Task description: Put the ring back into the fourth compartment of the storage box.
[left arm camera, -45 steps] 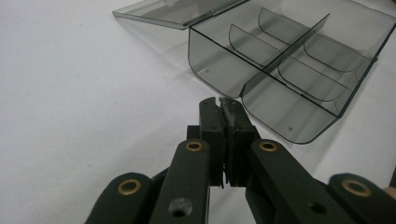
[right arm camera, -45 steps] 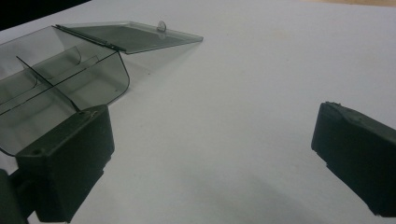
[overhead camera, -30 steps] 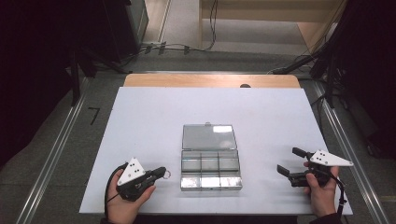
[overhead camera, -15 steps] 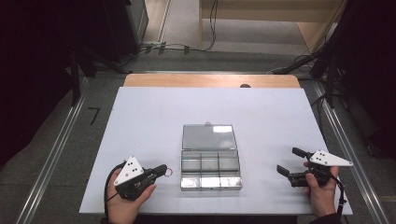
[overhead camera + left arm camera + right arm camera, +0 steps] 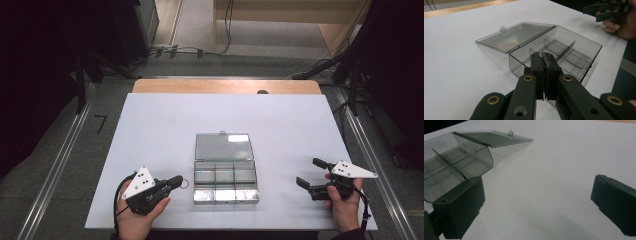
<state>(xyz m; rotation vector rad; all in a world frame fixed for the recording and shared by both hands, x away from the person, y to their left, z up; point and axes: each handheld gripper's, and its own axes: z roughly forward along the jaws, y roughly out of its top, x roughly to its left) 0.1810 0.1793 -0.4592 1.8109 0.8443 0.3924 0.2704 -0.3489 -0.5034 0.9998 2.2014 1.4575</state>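
A clear smoky plastic box (image 5: 226, 200) with several compartments sits near the front middle of the white table. Its lid (image 5: 223, 146) lies open and flat behind it. My left gripper (image 5: 179, 181) rests just left of the box, pointing at it, shut on a small ring (image 5: 184, 183) that sticks out of its tips. In the left gripper view the jaws (image 5: 542, 56) are pressed together right in front of the box (image 5: 584, 53) and lid (image 5: 516, 37). My right gripper (image 5: 307, 171) stands open to the right of the box, with bare table between its jaws (image 5: 536, 202). The box (image 5: 461, 162) lies to their left.
The white tabletop (image 5: 165, 125) ends in a wooden strip (image 5: 225, 86) at the back. Metal rails (image 5: 65, 150) run along both sides on the floor. Cables (image 5: 190, 50) and dark stands lie beyond the table. The other hand's gripper (image 5: 609, 10) shows past the box.
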